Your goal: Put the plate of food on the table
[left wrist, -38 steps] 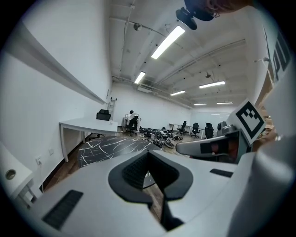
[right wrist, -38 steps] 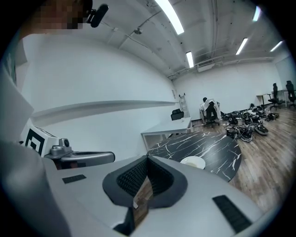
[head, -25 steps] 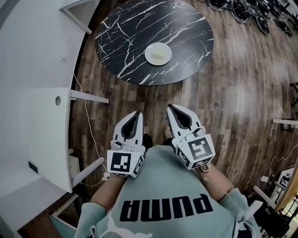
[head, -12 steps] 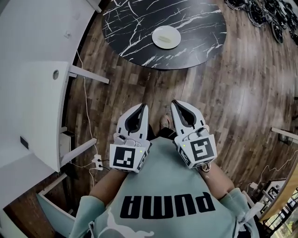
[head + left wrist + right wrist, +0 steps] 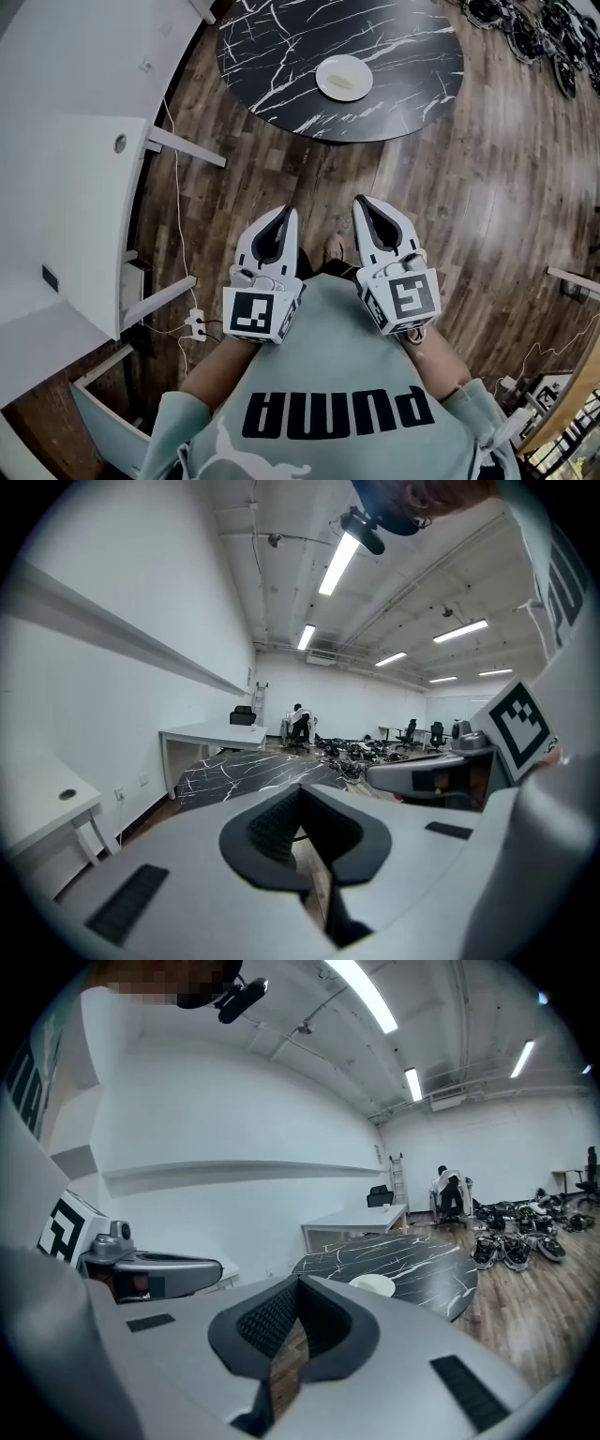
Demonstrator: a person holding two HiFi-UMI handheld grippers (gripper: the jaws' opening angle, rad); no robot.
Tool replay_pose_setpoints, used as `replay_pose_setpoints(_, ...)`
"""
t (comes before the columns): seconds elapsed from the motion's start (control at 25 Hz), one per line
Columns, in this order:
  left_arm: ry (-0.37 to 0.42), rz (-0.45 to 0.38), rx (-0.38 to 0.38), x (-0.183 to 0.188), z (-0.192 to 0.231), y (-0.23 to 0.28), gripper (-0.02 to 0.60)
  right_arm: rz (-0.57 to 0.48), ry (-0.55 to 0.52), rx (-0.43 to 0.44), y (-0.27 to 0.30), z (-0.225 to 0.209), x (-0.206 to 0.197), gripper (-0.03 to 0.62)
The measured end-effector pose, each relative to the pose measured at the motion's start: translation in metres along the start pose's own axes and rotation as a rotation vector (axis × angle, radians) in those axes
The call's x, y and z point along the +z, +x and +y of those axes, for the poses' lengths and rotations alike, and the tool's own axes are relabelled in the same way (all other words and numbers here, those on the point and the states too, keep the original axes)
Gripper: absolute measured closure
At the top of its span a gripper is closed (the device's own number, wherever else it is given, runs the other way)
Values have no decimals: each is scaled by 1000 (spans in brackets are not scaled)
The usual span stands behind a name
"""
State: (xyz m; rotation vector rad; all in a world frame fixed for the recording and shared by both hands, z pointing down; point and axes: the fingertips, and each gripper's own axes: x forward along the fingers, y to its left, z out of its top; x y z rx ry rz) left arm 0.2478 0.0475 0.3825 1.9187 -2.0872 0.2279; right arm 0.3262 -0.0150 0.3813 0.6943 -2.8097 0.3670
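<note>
We wear a pale green sweatshirt point(image 5: 323, 361) with large dark lettering across the chest and matching sleeves. Our left gripper point(image 5: 284, 217) and right gripper point(image 5: 364, 204) each have a white shell, dark ribbed jaw linings and a cube with black square markers

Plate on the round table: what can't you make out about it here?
- Head view: plate too small to tell its food.
- Right gripper view: plate's near rim hidden behind the right tongs.
- Left gripper view: plate not visible; left tongs cover the table's near side.
</note>
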Motion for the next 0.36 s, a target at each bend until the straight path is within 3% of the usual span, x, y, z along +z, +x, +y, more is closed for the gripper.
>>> replay_pose_setpoints(0.36, -15, 8, 37, -6, 14, -1, 575, 8, 11, -25, 3, -4, -2, 588)
